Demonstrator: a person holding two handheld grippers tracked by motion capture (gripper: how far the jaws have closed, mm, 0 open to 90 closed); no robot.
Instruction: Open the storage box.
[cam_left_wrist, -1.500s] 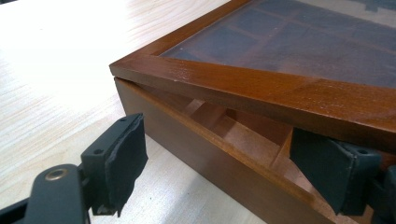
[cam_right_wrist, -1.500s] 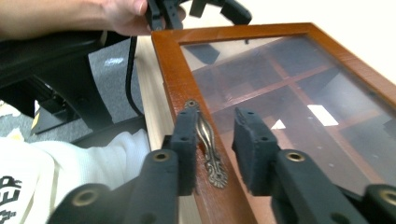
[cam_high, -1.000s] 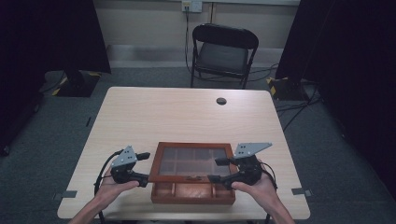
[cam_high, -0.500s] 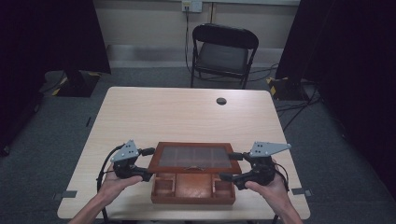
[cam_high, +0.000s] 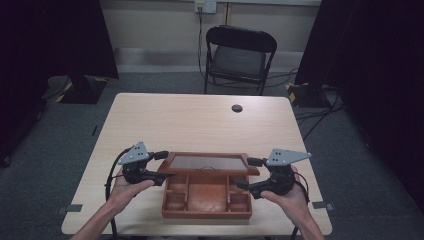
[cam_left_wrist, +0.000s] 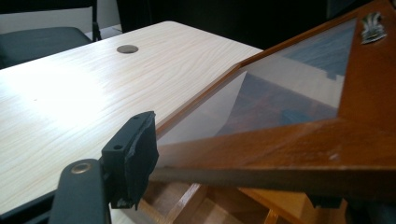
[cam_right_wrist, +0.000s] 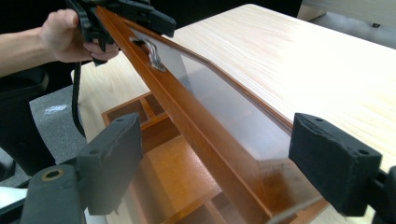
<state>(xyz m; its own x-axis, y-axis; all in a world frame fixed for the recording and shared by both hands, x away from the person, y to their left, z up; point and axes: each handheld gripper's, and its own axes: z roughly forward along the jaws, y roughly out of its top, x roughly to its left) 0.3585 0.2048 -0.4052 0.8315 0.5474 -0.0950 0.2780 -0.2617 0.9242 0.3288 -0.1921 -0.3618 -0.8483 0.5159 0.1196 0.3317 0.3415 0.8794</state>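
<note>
A brown wooden box (cam_high: 206, 215) stands at the table's near edge, its compartments showing. Its glass-paned lid (cam_high: 210, 163) is tilted up from the front, hinged at the back. My left gripper (cam_high: 165, 165) is shut on the lid's left front corner; in the left gripper view one black pad (cam_left_wrist: 133, 156) presses on the lid's frame (cam_left_wrist: 280, 140). My right gripper (cam_high: 247, 173) stands open at the lid's right front corner. In the right gripper view its jaws (cam_right_wrist: 224, 161) are wide apart, with the lid's frame (cam_right_wrist: 210, 126) between them, untouched. A metal clasp (cam_right_wrist: 150, 52) sits on the lid's front rail.
The light wooden table (cam_high: 200, 125) stretches beyond the box, with a round black cable hole (cam_high: 237, 108) near its far edge. A black folding chair (cam_high: 239, 55) stands behind the table. Dark curtains hang on both sides, and cables lie on the floor at right.
The lid lay flat on the box a second ago; it has swung up at the front, and the compartments now show. Both grippers have risen with it and moved slightly outward.
</note>
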